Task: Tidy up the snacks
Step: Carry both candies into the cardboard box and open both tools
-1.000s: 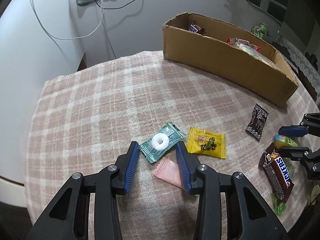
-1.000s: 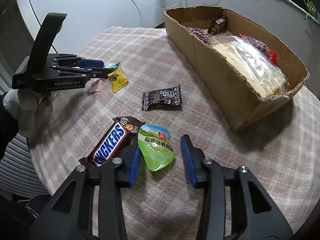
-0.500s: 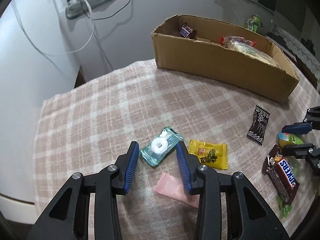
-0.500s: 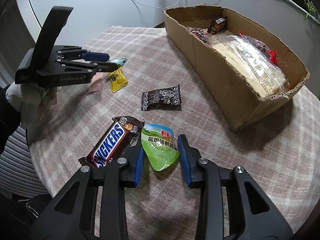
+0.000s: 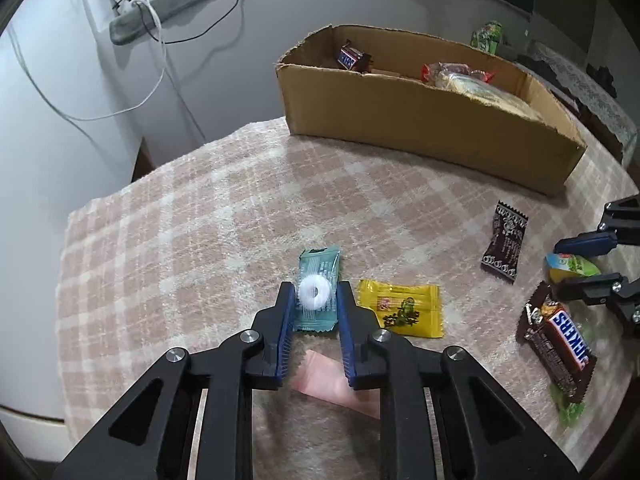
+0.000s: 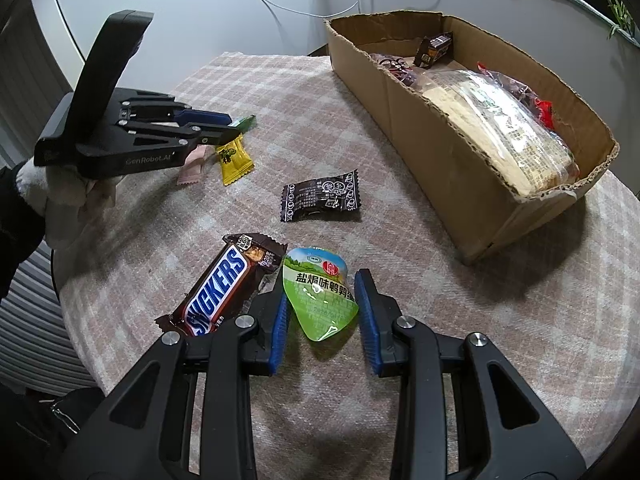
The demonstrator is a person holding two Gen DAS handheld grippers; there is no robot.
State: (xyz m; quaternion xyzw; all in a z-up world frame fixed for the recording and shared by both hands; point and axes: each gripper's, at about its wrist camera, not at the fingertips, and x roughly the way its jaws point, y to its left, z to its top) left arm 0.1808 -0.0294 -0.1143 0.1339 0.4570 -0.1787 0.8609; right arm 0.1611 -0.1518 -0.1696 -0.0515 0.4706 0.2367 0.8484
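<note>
L gripper (image 5: 315, 300) just clamped mint packet (image 5: 318, 280), half-hiding pink wrapper (image 5: 332, 384); R unclear.

On the desk (image 5: 200, 208) the box (image 5: 420, 136) stands at the back with a Snickers (image 5: 352, 58) inside. In front lie a mint (image 5: 316, 292), a candy (image 5: 400, 308) just right of it, then a sachet (image 5: 505, 246), a pouch (image 6: 320, 292) and a bar (image 6: 224, 288).

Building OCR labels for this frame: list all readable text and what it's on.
"SNICKERS": Snickers bar on the tablecloth.
"盐焗味鹌鹑蛋": green pouch between the right gripper's pads.
"enRobot.AI", first letter cut off: left gripper's body.
Black wrapper, yellow candy, mint wrapper: print too small.
</note>
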